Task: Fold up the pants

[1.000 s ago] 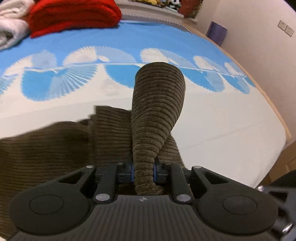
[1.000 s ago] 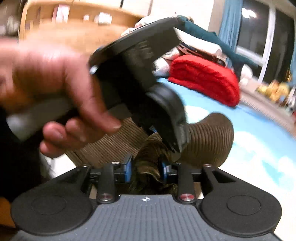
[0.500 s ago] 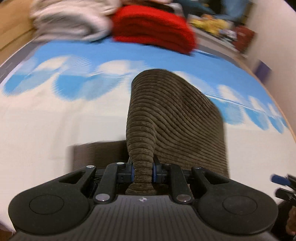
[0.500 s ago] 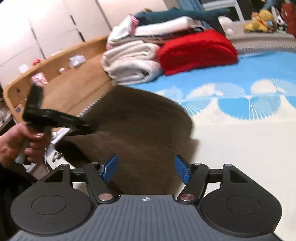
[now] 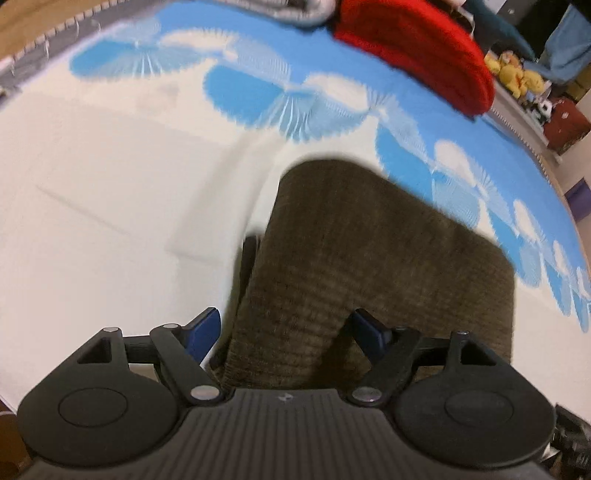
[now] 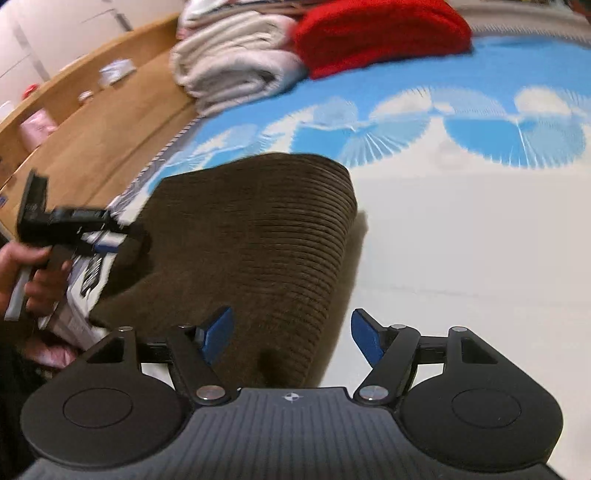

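Note:
Brown corduroy pants (image 5: 369, 240) lie folded over on the white and blue bed sheet (image 5: 110, 184). My left gripper (image 5: 286, 325) hangs over their near edge. Its jaws are opening, and the blue pads (image 5: 203, 328) stand apart from the cloth between them. In the right wrist view the pants (image 6: 258, 229) spread out ahead. My right gripper (image 6: 291, 326) sits above their near corner, its jaws opening too, pads clear of the cloth. At the pants' left edge a hand holds the left gripper (image 6: 110, 236).
A red folded blanket (image 6: 380, 33) and white towels (image 6: 232, 70) are stacked at the far end of the bed. A wooden shelf (image 6: 110, 122) runs along the left side. Plush toys (image 5: 517, 74) sit beyond the bed. A printed box (image 6: 85, 291) lies by the hand.
The left gripper swung across the bed with a pinched fold of the pants, then spread its jaws and let go. The right gripper, shut on the cloth a second ago, has opened wide.

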`<state>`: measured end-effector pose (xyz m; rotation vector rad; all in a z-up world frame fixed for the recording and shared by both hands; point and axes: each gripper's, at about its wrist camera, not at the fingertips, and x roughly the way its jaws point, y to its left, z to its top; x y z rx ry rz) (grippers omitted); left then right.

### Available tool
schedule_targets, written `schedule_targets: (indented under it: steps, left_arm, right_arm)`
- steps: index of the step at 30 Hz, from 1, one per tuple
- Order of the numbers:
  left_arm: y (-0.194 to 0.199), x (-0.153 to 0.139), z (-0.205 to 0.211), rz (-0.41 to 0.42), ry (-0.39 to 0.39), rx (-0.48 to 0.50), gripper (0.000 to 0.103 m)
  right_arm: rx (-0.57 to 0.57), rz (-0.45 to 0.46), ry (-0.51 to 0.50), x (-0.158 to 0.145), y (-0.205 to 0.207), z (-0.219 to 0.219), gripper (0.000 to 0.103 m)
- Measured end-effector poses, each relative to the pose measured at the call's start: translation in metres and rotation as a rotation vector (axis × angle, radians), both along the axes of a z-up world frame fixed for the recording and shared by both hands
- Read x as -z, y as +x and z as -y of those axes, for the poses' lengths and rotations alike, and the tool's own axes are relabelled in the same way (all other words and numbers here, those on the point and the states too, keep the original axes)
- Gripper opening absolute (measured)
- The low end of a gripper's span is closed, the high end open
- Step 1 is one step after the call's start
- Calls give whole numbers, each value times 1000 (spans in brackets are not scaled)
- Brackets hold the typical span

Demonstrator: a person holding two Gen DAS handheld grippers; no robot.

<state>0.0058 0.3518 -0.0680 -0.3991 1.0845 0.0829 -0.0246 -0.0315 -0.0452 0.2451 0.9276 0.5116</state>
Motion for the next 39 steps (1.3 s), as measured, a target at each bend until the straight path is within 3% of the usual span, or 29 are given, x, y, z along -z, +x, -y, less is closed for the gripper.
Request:
schedule_targets:
  steps: [5,9,12,14,19,23,26,32,36,39]
  left_arm:
    - [12,24,13,-24,-10,83,96]
    - [21,39,13,-45,-15,119,99]
    - [28,47,12,-56,-29,119,99]
    - [31,46,14,-56,-21,130,91]
    - [34,32,22,-44,20,166,67]
    - [28,8,33,-17,50,175,48]
    - [31,-5,54,11,45,191,45]
    - [52,-40,127,107,-25,245,42]
    - [66,-54,184,175,-128,303,42]
    - [76,-53,226,209,-193,356,51]
  right_arm:
    - [118,-95,-6,27,33,-18,77]
    - [113,-180,7,49,56,-35,77]
    - [95,-196,-1,54,64,-48,77]
    - [83,-188,-19,54,67,-57,74]
    - [59,-119,-58,41,66,-68,27]
    - [69,-93,-7,20,66,-60,20]
    - [49,-33,16,-8,63,-53,18]
    - [97,42,30,-53,63,8,18]
    - [162,82,29,-77,65,80,18]
    - [205,132,7,-90,64,136,18]
